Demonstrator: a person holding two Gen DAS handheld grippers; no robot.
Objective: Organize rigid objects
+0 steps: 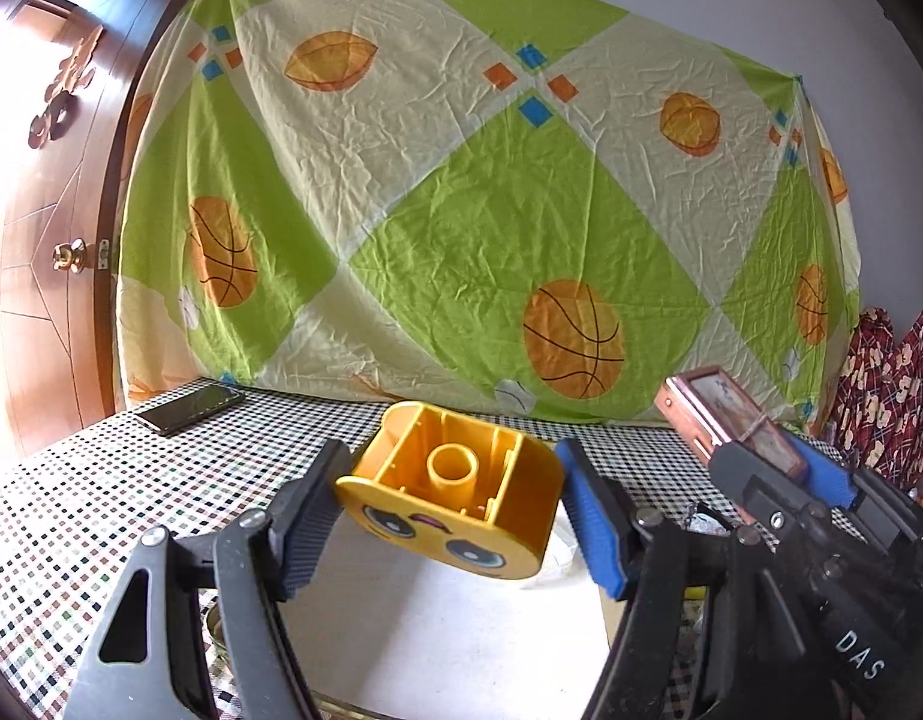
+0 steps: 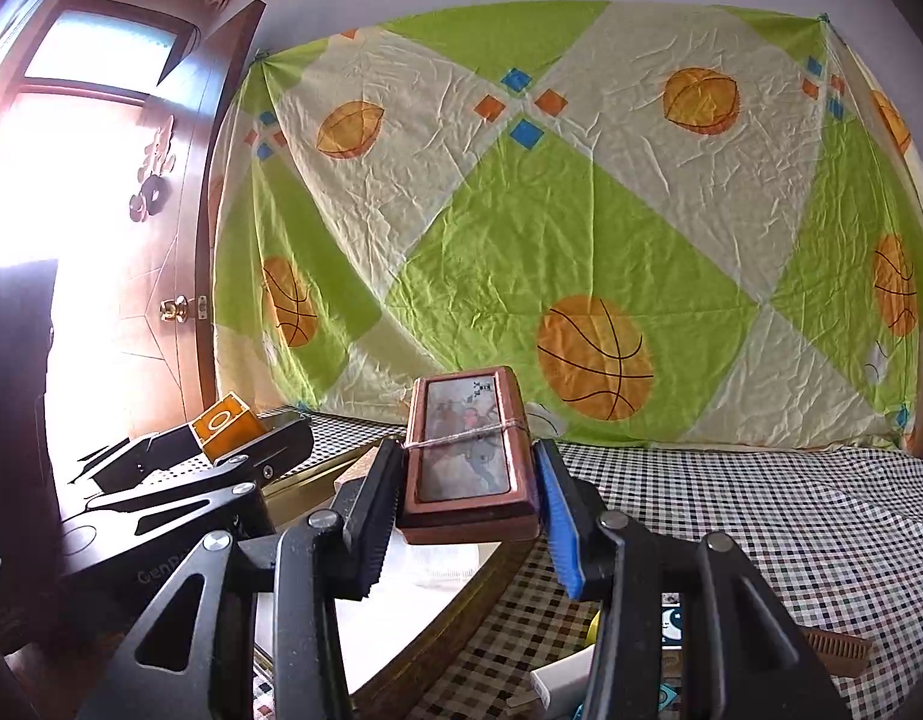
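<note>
My left gripper (image 1: 452,507) is shut on a yellow toy block (image 1: 455,495) with a cartoon face, its hollow underside turned up, held above a white tray (image 1: 461,630). My right gripper (image 2: 467,492) is shut on a brown box (image 2: 467,468) with a picture lid tied with string, held above the table. The right gripper and box also show in the left wrist view (image 1: 743,426) at the right. The left gripper with the yellow block (image 2: 227,423) shows in the right wrist view at the left.
A checkered tablecloth (image 2: 731,510) covers the table. A dark phone (image 1: 191,408) lies at the far left. A basketball-print sheet (image 1: 461,210) hangs behind. A wooden door (image 1: 47,240) stands at the left. Small items (image 2: 557,684) lie near the tray's gold rim (image 2: 461,618).
</note>
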